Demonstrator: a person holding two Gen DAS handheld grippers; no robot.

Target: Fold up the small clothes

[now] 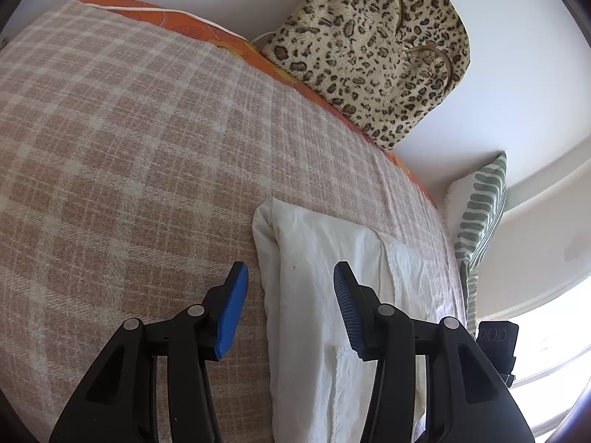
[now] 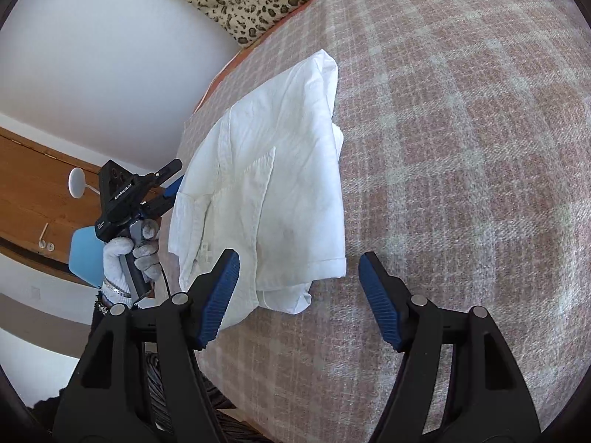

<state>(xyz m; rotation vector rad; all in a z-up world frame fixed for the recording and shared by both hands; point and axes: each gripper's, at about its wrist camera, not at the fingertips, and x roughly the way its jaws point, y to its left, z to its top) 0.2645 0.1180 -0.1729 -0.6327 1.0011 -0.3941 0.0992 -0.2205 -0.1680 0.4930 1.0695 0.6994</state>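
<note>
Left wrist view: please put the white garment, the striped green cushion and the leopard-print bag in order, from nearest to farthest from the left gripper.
1. White garment: lies on the plaid blanket, partly between the open jaws of the left gripper.
2. Striped green cushion: on the right, past the bed edge.
3. Leopard-print bag: at the top, against the wall.

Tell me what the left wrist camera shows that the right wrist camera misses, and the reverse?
Only the left wrist view shows the green-and-white patterned cushion. Only the right wrist view shows the white-gloved hand holding the left gripper, plus the brown wooden door. Both show the folded white shirt, the pink checked blanket and the leopard-print furry bag.
</note>
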